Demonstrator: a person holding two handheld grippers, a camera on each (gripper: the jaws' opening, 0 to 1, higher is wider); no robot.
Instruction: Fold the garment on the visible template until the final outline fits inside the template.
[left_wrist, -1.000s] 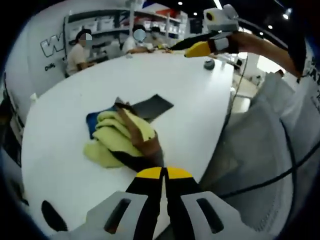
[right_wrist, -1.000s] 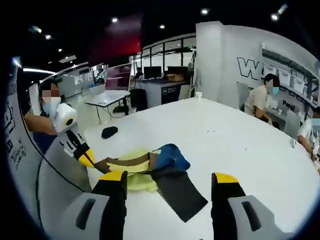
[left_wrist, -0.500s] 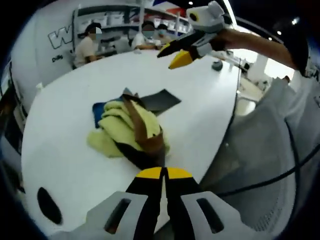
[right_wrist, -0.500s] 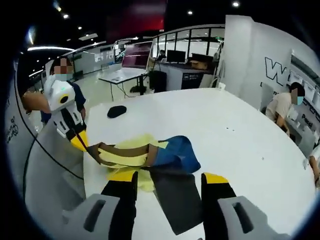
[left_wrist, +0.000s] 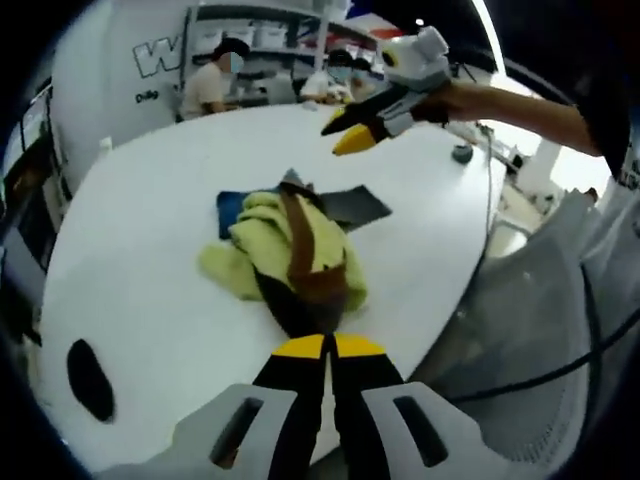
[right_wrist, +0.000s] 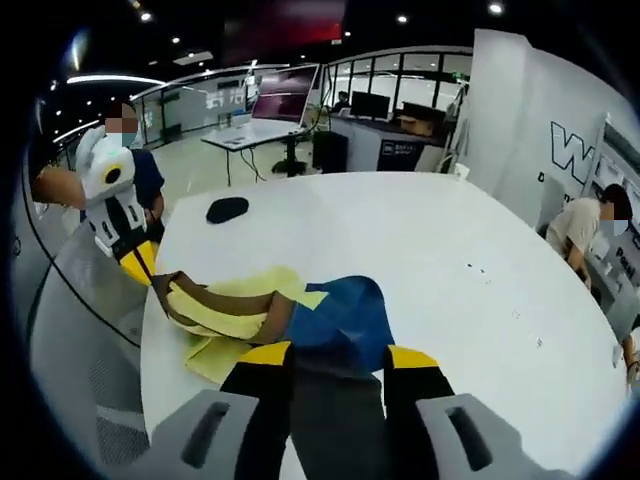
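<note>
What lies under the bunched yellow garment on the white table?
A dark grey sheet, probably the template, sticks out from beneath the yellow garment on the white table. A blue part lies over it. How far the sheet runs underneath is covered.

Left gripper (left_wrist: 325, 345) clamped on bunched yellow garment (left_wrist: 290, 255), white table (left_wrist: 150, 290)

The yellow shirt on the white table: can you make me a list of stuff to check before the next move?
1. Left gripper shut on the crumpled yellow, brown and blue garment: ok, its fingers pinch the dark end.
2. Right gripper open: ok, with a gap between its fingers.
3. Garment lying on the round white table: ok, bunched near the edge.
4. Dark grey flat template sheet visible: ok, partly under the garment.
5. Garment outline inside the template: not ok, it spills well beyond.
6. Small black oval object away from the garment: ok.
</note>
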